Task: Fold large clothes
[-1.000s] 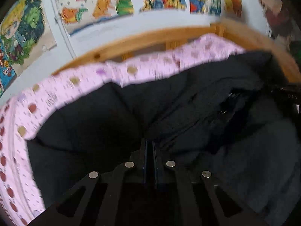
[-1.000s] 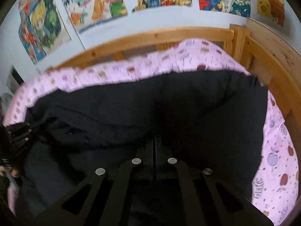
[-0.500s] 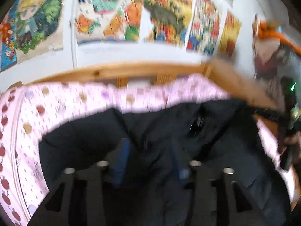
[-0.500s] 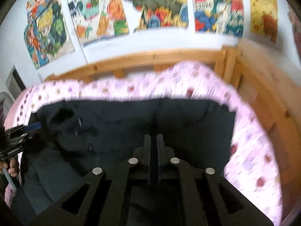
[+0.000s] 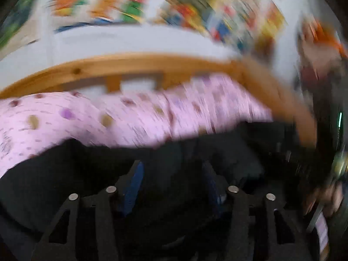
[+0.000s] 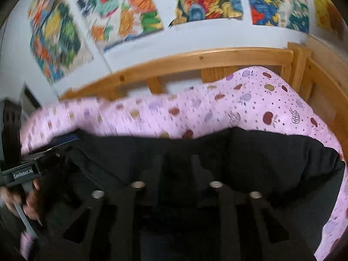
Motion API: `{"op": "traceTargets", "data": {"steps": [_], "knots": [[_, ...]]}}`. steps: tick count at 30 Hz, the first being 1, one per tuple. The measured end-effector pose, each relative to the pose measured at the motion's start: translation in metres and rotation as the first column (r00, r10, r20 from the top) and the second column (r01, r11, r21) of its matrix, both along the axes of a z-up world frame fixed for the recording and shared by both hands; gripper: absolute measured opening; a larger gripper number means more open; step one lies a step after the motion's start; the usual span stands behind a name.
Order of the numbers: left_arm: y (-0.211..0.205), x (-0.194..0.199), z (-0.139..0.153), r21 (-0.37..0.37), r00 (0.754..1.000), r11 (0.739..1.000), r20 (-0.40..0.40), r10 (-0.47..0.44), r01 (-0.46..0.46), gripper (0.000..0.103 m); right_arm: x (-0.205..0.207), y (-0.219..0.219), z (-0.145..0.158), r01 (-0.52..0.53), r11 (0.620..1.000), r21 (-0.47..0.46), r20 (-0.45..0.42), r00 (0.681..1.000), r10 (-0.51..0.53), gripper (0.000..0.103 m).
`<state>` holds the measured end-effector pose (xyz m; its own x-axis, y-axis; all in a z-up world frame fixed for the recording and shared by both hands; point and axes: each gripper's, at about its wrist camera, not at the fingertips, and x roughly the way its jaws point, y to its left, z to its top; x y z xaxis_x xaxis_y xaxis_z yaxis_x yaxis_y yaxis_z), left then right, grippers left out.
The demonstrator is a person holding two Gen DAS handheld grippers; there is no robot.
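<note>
**Pink apple-print bed, black garment spread across it**

Wooden bed frame (image 6: 195,58) under colourful posters (image 6: 134,6) holds a pink apple-print sheet (image 6: 250,106); black garment (image 6: 271,158) lies on it; left gripper (image 5: 171,174), labelled "GenRobot.AI", jaws apart and just closing slightly over cloth; right gripper (image 6: 177,161) jaws just opening, slightly apart.

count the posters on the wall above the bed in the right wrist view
5 at least: far left poster, next poster right of it, centre poster, then one right of centre, and a yellow poster at the far right. Blur and the frame edge may hide more.
</note>
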<state>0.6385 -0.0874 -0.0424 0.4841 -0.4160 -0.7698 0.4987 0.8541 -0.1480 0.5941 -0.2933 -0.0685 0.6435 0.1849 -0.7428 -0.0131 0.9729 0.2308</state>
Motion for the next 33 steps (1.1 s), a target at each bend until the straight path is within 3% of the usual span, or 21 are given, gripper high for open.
{"op": "traceTargets", "data": {"steps": [5, 11, 17, 19, 22, 25, 27, 31, 33], "knots": [[-0.016, -0.015, -0.027, 0.139, 0.994, 0.985, 0.023, -0.104, 0.1, 0.051, -0.008, 0.0, -0.021, -0.141, 0.986, -0.086, -0.07, 0.988, 0.135, 0.012], [-0.034, -0.013, -0.051, 0.245, 0.994, 0.965, 0.04, -0.1, 0.087, 0.051, -0.002, 0.007, -0.061, -0.158, 0.977, -0.141, -0.12, 0.983, 0.141, 0.01], [-0.02, -0.021, -0.04, 0.157, 0.991, 0.986, 0.117, -0.07, 0.051, 0.051, -0.015, 0.004, -0.063, -0.119, 0.984, -0.133, -0.03, 0.993, 0.116, 0.009], [-0.01, -0.024, -0.025, 0.116, 0.991, 0.993, 0.129, -0.034, 0.019, 0.053, -0.025, 0.0, -0.051, -0.111, 0.985, -0.132, 0.006, 0.994, 0.112, 0.009], [0.01, -0.039, 0.004, 0.039, 0.988, 0.997, 0.14, 0.058, -0.064, 0.063, -0.054, -0.004, -0.018, -0.06, 0.985, -0.16, 0.062, 0.996, 0.071, 0.013], [0.031, -0.064, 0.034, -0.044, 0.977, 0.99, 0.16, 0.139, -0.134, 0.075, -0.087, -0.006, 0.01, -0.029, 0.987, -0.16, 0.1, 0.994, 0.046, 0.028], [0.043, -0.087, 0.054, -0.095, 0.967, 0.98, 0.171, 0.188, -0.174, 0.087, -0.108, -0.007, 0.031, 0.009, 0.986, -0.168, 0.13, 0.991, 0.013, 0.059], [0.051, -0.129, 0.084, -0.123, 0.95, 0.973, 0.221, 0.22, -0.197, 0.091, -0.125, -0.016, 0.064, 0.065, 0.982, -0.176, 0.175, 0.984, -0.033, 0.064], [0.052, -0.152, 0.097, -0.112, 0.939, 0.973, 0.258, 0.226, -0.204, 0.097, -0.144, -0.019, 0.08, 0.101, 0.982, -0.161, 0.195, 0.978, -0.069, 0.073]]}}
